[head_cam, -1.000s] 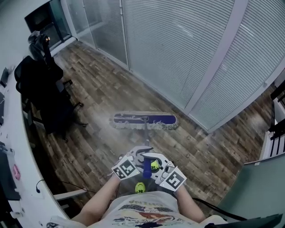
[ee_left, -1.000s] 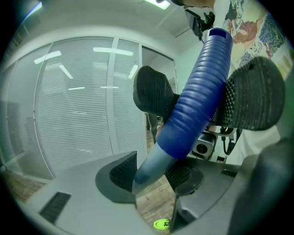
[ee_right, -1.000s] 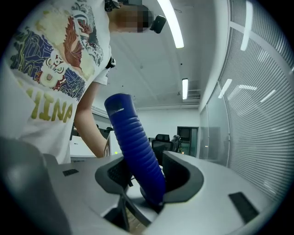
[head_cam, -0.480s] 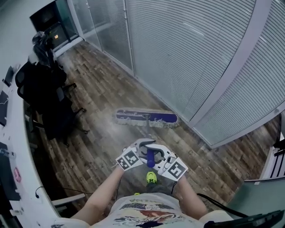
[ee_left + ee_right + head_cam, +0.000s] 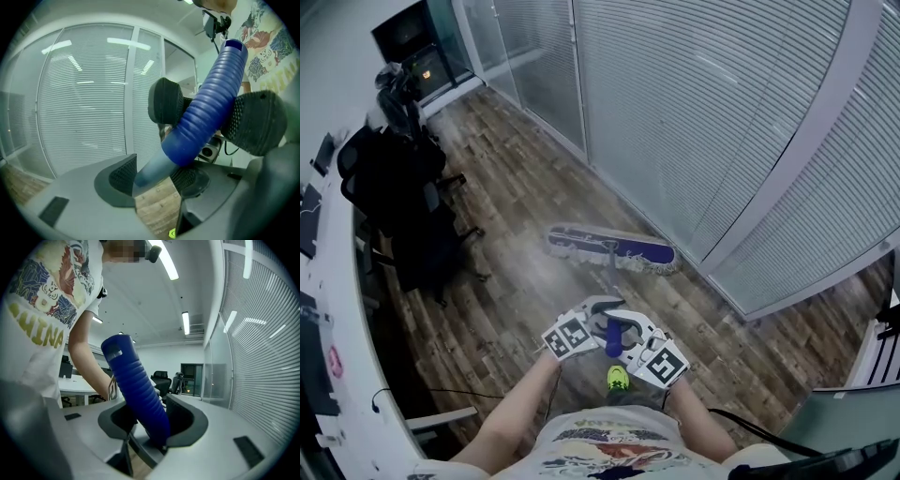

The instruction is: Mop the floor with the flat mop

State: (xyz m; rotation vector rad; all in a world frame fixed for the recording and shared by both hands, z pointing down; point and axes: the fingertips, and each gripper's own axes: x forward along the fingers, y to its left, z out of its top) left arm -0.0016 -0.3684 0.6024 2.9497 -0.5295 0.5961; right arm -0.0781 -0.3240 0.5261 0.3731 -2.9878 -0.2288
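The flat mop's blue-and-white head (image 5: 612, 248) lies on the wood floor near the base of the glass wall. Its pole rises to a blue ribbed grip (image 5: 614, 339) in front of me. My left gripper (image 5: 592, 319) (image 5: 154, 177) holds the grey pole just below the grip (image 5: 206, 108); its jaws are opening, with the pole still between the pads. My right gripper (image 5: 630, 336) (image 5: 152, 427) clamps the blue grip (image 5: 136, 385) higher up, its jaws closing on it. In the left gripper view the right gripper's black pads (image 5: 253, 122) press the grip from both sides.
Black office chairs (image 5: 394, 216) stand at the left beside a long white desk (image 5: 328, 309). A wall of glass with shut blinds (image 5: 703, 122) runs along the right. A green shoe (image 5: 618, 378) shows below the grippers. A thin cable (image 5: 431, 392) lies on the floor.
Both grippers and the mop slid together across the floor in the first half second, then stayed put. The mop head now lies a little nearer the glass wall.
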